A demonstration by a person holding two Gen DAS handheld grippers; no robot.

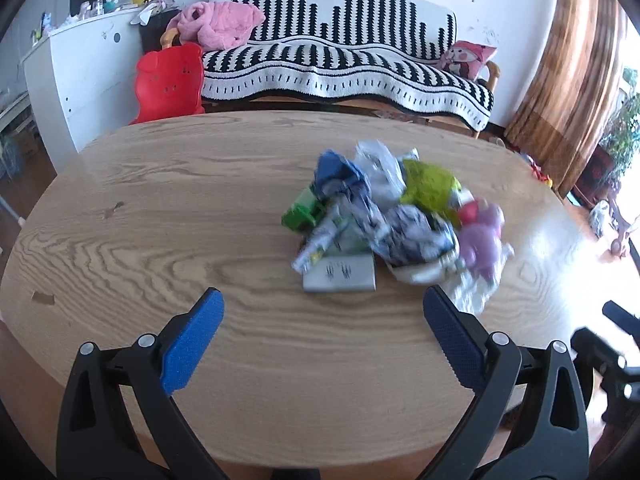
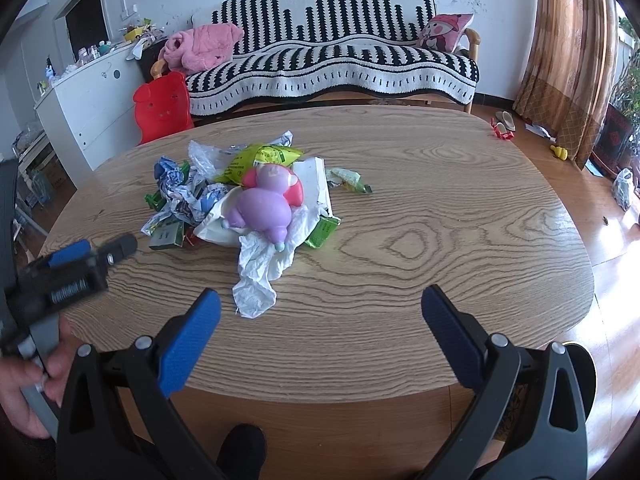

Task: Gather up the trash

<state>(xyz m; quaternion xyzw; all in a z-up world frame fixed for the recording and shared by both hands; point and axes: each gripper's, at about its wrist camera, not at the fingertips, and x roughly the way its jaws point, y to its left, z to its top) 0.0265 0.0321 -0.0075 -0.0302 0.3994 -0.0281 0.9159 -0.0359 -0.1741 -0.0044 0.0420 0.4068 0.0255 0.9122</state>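
A heap of trash [image 1: 384,216] [image 2: 240,196] lies on the oval wooden table [image 1: 160,208] [image 2: 440,216]: crumpled blue-and-white paper [image 1: 404,236], a yellow-green wrapper [image 2: 256,160], a green wrapper [image 1: 302,210], a grey flat pack [image 1: 340,276], white tissue [image 2: 260,268] and a purple and pink toy pig [image 2: 264,200] on top. My left gripper [image 1: 322,316] is open over the near edge, just short of the heap. My right gripper [image 2: 320,312] is open too, with the tissue's tip near its left finger. Both hold nothing. The left gripper [image 2: 100,252] also shows at the right wrist view's left side, held by a hand [image 2: 24,384].
A sofa with a black-and-white throw [image 2: 332,60] stands behind the table, with a pink garment [image 2: 200,46] and a pink cushion [image 2: 444,30]. A red plastic chair [image 2: 162,106] is at the far left table edge. White cabinet [image 2: 92,96] left, brown curtain [image 2: 568,60] right.
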